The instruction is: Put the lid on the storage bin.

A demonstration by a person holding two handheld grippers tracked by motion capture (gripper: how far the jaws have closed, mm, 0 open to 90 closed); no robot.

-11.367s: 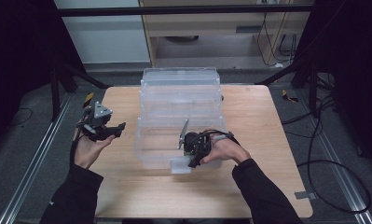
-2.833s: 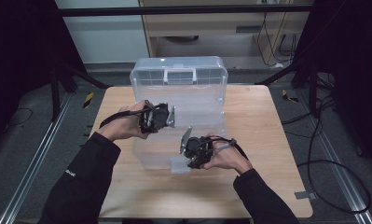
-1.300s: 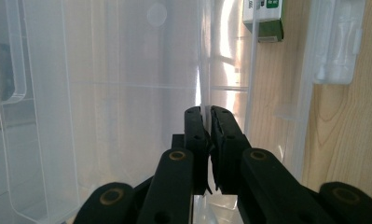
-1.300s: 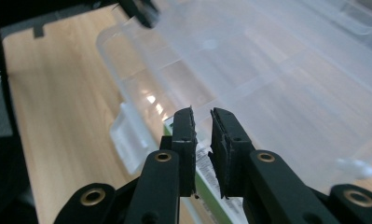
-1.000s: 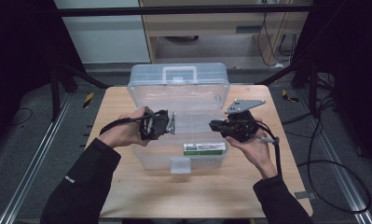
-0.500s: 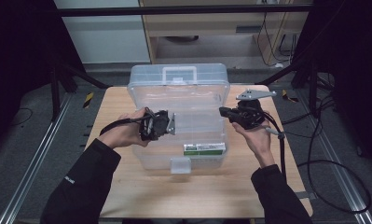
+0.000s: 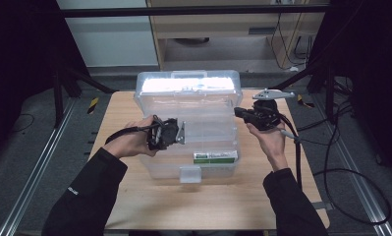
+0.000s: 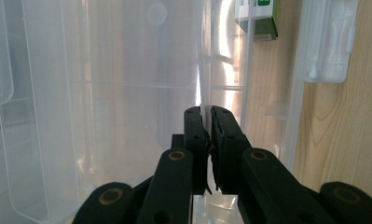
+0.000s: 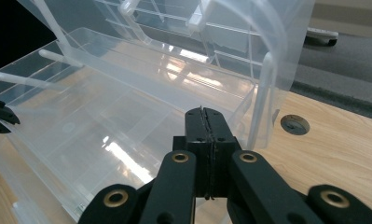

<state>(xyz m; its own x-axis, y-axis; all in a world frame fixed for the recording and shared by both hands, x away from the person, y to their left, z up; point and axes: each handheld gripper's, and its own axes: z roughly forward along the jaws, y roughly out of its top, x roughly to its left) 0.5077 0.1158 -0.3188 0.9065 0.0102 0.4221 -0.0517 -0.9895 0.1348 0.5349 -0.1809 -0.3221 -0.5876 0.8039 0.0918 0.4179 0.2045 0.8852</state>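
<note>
box: a clear plastic storage box (image 7: pixel 186 128) stands in the middle of the wooden desk (image 7: pixel 134 206), its lid raised upright at the far side.
tray: a clear inner tray (image 8: pixel 127 93) sits inside the box.
left gripper: the left gripper (image 7: pixel 180 135) is over the box's left part, jaws pinched on a thin clear wall of the tray (image 8: pixel 203 112).
right gripper: the right gripper (image 7: pixel 238 111) is at the box's right edge, jaws pressed together with nothing between them (image 9: pixel 203 114).
carton: a small green and white carton (image 7: pixel 214 157) lies in the box near its front wall.
latch: a white latch (image 7: pixel 190 173) hangs at the front.
</note>
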